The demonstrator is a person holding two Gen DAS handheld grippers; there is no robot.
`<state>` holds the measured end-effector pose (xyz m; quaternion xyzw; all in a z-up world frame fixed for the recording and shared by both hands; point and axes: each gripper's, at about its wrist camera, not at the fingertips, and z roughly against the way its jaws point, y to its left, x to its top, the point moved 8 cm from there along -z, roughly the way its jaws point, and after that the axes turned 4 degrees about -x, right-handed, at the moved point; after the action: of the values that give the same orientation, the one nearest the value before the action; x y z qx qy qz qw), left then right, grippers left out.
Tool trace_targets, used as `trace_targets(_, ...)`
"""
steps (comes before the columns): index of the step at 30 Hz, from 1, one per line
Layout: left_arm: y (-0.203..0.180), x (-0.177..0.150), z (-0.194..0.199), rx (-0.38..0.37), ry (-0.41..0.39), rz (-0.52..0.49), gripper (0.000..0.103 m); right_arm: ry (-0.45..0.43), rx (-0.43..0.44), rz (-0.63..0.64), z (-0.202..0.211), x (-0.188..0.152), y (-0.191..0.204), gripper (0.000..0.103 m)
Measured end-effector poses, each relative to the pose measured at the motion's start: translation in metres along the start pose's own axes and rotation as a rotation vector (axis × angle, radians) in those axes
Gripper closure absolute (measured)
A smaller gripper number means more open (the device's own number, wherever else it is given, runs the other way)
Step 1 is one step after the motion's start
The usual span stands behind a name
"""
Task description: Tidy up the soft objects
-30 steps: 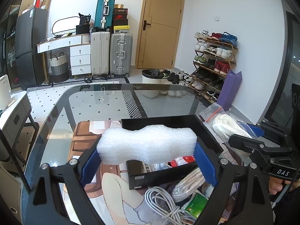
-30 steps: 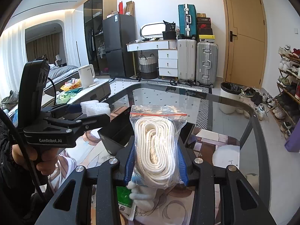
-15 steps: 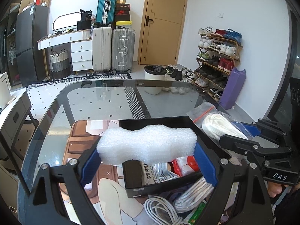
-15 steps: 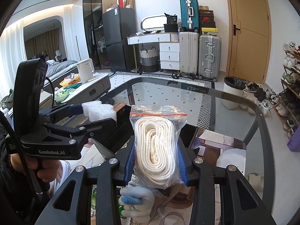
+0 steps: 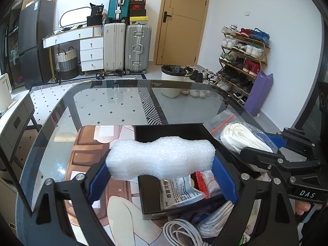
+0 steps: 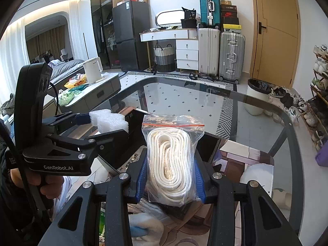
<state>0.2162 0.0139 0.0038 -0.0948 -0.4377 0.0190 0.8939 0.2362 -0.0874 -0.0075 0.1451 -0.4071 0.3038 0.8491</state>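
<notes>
White foam, a lumpy wavy-edged block (image 5: 162,156), sits pinched lengthwise between the blue pads of my left tool (image 5: 162,176), which is closed on its two ends and holds it in the air above the near part of the shallow black rectangular tray (image 5: 174,130). Under the block, inside that tray, I can see a white printed sachet (image 5: 180,192) and a packet with a red edge (image 5: 202,186) lying flat. My right tool (image 6: 171,174) is clamped on a clear zip bag with a red seal holding a coil of white rope (image 6: 171,155); the bag stands upright between the blue pads, its sealed top pointing away from me, and in the left wrist view it hangs over the tray's right edge. The tray rests on a printed cartoon mat (image 5: 88,141) spread over the dark glass surface (image 5: 114,104). Just in front of the tray, close to me, lie a loose bundle of white cable (image 5: 180,230) and another coil of white rope (image 5: 215,219). In the right wrist view a white and blue soft item (image 6: 143,227) lies beneath my right tool; I cannot tell what it is.
</notes>
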Motion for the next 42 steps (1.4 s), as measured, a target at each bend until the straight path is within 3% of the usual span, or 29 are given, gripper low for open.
trace_targets(14, 0.002, -0.004, -0.007, 0.028, 0.007, -0.022, 0.013, 0.015, -0.004, 0.012, -0.016, 0.003, -0.004, 0.063)
trace_targets(20, -0.001, -0.005, -0.005, 0.025, 0.009, -0.033, 0.013, -0.03, -0.012, 0.018, -0.005, 0.008, -0.005, 0.052)
trace_targets(23, -0.004, -0.006, -0.002, 0.02, 0.008, -0.046, 0.011, -0.049, -0.012, 0.013, 0.004, 0.007, -0.008, 0.032)
trace_targets(25, -0.006, -0.007, -0.001, 0.019, 0.014, -0.055, 0.004, -0.065, -0.013, -0.002, 0.014, 0.005, -0.011, 0.018)
trace_targets(28, -0.01, -0.008, 0.005, 0.023, 0.001, -0.074, 0.0, -0.087, -0.025, -0.018, 0.025, 0.001, -0.016, 0.006)
trace_targets(31, -0.013, -0.009, 0.01, 0.022, -0.004, -0.089, 0.0, -0.101, -0.036, -0.04, 0.036, -0.005, -0.023, 0.001)
trace_targets(42, -0.012, -0.026, 0.041, 0.017, -0.02, -0.085, 0.0, -0.087, -0.031, -0.113, 0.061, -0.05, -0.03, 0.001)
